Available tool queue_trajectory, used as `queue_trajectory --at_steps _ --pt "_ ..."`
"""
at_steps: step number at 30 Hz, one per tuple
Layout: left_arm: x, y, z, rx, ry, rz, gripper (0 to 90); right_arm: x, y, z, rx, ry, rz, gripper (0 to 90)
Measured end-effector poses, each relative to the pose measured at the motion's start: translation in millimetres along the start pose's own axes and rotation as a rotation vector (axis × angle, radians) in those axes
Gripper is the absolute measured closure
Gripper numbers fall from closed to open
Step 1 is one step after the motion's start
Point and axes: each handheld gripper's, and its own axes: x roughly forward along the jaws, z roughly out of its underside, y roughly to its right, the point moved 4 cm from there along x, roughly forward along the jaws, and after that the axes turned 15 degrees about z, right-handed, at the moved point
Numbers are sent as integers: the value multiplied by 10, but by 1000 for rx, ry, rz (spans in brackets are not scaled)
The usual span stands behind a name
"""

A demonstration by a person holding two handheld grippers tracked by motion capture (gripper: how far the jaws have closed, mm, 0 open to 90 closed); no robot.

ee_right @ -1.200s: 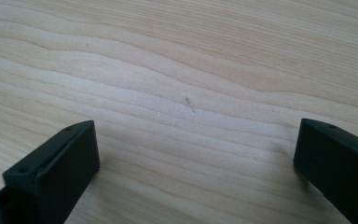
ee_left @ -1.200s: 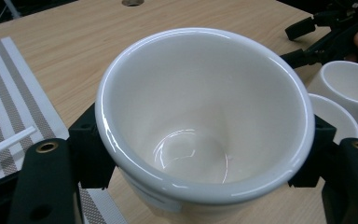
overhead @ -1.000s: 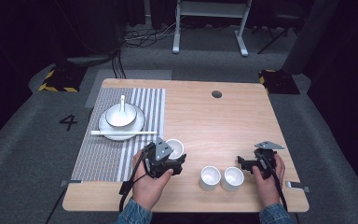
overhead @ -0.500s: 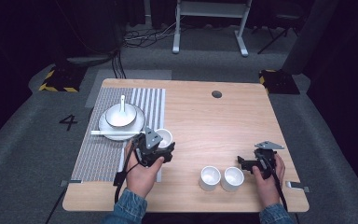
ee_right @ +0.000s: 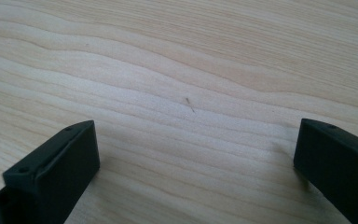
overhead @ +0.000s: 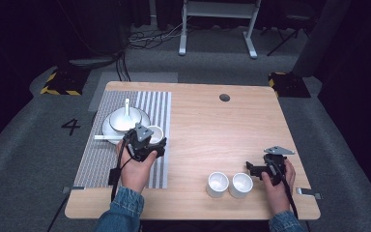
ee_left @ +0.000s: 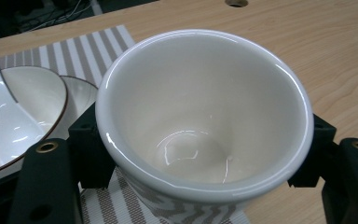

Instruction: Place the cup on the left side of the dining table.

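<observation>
left gripper [overhead: 149, 145] clamps a white cup [ee_left: 205, 121] over the striped mat [overhead: 125, 145] by the table's [overhead: 251, 130] left edge; right gripper [ee_right: 196, 158] gapes wide, holding nothing, near the right edge.

**Your table and what sits on it**

You face a wooden table [overhead: 232, 130] with a round hole [overhead: 224, 97] at 12 o'clock. A striped mat [overhead: 101, 159] covers the 9 o'clock side; on it a plate [overhead: 107, 129] carries a bowl [overhead: 121, 121] with a spoon [overhead: 126, 108]. Two white cups [overhead: 229, 184] stand touching at 5 o'clock on bare wood.
</observation>
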Motion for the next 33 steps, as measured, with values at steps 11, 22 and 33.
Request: queue_trajectory --at_steps 11,22,33 --pt "28 -260 121 -21 -1 -75 265 2 -5 -3 -2 1 -1 1" --pt "184 -386 273 -58 -79 -88 265 2 -6 -3 -2 0 -1 1" --pt "347 -367 327 -69 -155 -67 265 2 -6 -3 -2 0 -1 1"
